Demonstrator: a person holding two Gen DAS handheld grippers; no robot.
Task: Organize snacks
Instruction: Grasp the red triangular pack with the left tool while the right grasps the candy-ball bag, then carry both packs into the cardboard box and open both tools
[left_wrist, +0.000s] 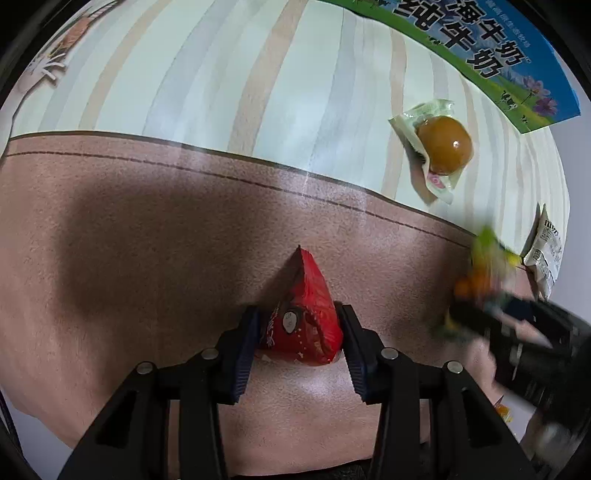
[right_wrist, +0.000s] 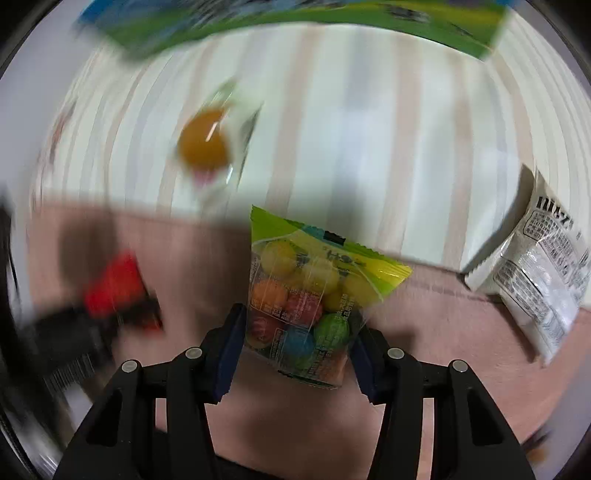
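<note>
Red foil fills my left gripper (left_wrist: 299, 334): both pads press the sides of a red snack packet (left_wrist: 306, 314), which stands pointed end forward over the brown band of the tablecloth (left_wrist: 147, 221). My right gripper (right_wrist: 295, 343) is closed on a clear-fronted candy bag (right_wrist: 306, 288) with a green top, full of yellow, orange, red, blue and green balls; I hold it by its lower end so the sealed top sticks out ahead. I judge both are held off the cloth for carrying, probably toward a common spot (the task is sorting snacks), though no destination is marked.

Left on the striped part of the cloth are a wrapped brown egg-shaped snack (left_wrist: 443, 146), and near the right edge a white packet (right_wrist: 532, 273) lying flat with dense small print I cannot read. A blue and green milk carton (left_wrist: 498, 62) lies at the far side; its large characters end in 牛奶, with 纯牛奶 below. The red packet's lettering is too crumpled to read, and the right view is blurred by motion.
</note>
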